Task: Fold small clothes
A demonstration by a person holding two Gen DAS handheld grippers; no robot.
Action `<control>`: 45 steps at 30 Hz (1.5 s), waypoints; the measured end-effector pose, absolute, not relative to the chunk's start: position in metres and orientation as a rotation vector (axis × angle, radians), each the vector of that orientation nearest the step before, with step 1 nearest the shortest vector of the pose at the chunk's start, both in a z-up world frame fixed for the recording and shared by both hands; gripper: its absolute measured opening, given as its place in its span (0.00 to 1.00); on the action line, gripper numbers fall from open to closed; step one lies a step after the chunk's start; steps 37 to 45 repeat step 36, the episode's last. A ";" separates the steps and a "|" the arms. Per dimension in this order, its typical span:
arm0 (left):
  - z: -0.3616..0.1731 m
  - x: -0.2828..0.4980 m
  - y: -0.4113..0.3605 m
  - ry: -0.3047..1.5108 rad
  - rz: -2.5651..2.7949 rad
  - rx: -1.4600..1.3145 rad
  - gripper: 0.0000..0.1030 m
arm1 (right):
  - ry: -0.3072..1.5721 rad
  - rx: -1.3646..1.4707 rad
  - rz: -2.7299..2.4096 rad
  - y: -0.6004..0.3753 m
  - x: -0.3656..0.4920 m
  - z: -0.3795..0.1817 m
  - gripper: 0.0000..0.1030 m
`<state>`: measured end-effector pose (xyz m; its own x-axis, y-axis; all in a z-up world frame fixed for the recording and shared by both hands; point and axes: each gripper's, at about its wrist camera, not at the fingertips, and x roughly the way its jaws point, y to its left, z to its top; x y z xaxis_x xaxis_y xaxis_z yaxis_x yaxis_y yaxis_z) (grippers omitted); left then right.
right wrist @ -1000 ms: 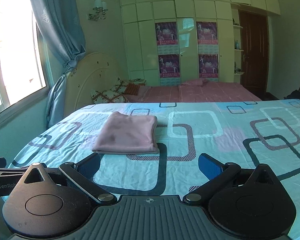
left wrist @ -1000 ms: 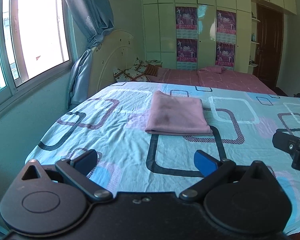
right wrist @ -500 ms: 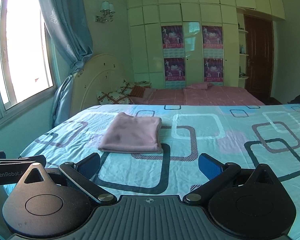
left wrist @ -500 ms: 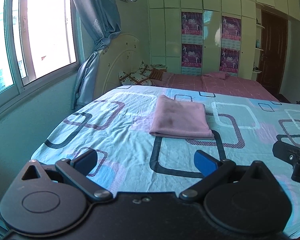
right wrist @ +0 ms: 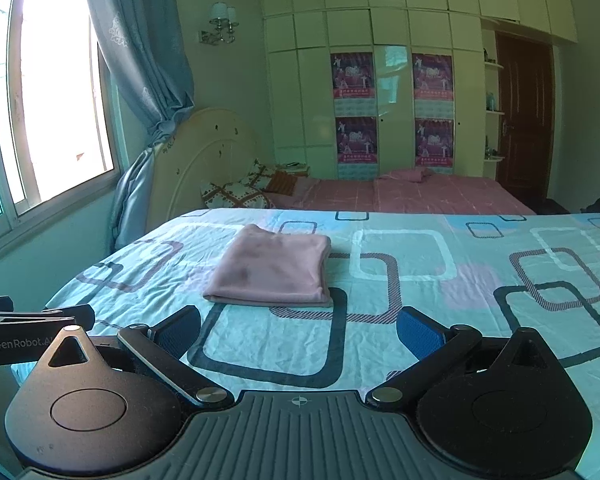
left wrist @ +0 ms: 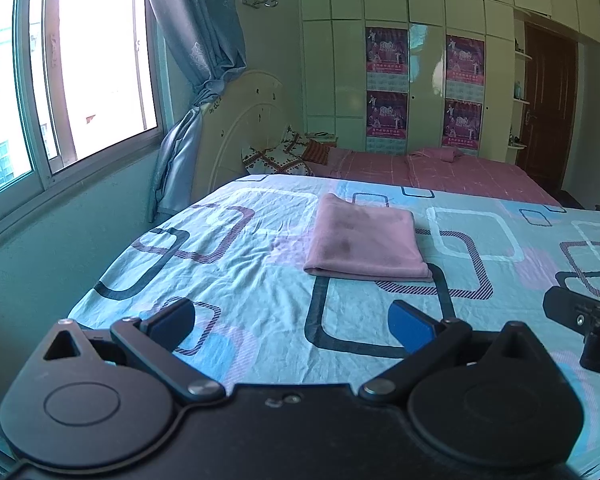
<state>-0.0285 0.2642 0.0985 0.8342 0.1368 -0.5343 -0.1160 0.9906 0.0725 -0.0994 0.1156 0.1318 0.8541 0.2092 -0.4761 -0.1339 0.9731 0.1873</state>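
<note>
A pink garment (left wrist: 366,238) lies folded into a neat rectangle on the patterned bedsheet (left wrist: 260,276); it also shows in the right wrist view (right wrist: 274,268). My left gripper (left wrist: 294,322) is open and empty, held above the near part of the bed, well short of the garment. My right gripper (right wrist: 300,330) is open and empty, also short of the garment. The right gripper's body shows at the right edge of the left wrist view (left wrist: 584,332). The left gripper's body shows at the left edge of the right wrist view (right wrist: 28,332).
The bed's left edge (left wrist: 100,284) runs close to a wall under a window (left wrist: 72,72) with a blue curtain (left wrist: 196,60). A second bed with a pink cover (left wrist: 440,172) and pillows (left wrist: 280,158) stands behind. White wardrobes (left wrist: 420,60) and a brown door (left wrist: 548,108) are at the back.
Both grippers have drawn back and tilted upward a little, so the folded garment sits lower and slightly farther in both views. The jaws have stayed open.
</note>
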 end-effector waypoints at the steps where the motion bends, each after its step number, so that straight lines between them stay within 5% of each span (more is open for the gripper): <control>1: 0.099 -0.029 0.264 0.568 0.133 0.037 0.99 | 0.517 0.151 0.182 0.116 -0.099 0.132 1.00; 45: 0.081 0.015 0.265 0.571 0.111 0.045 0.99 | 0.574 0.169 0.173 0.112 -0.069 0.114 1.00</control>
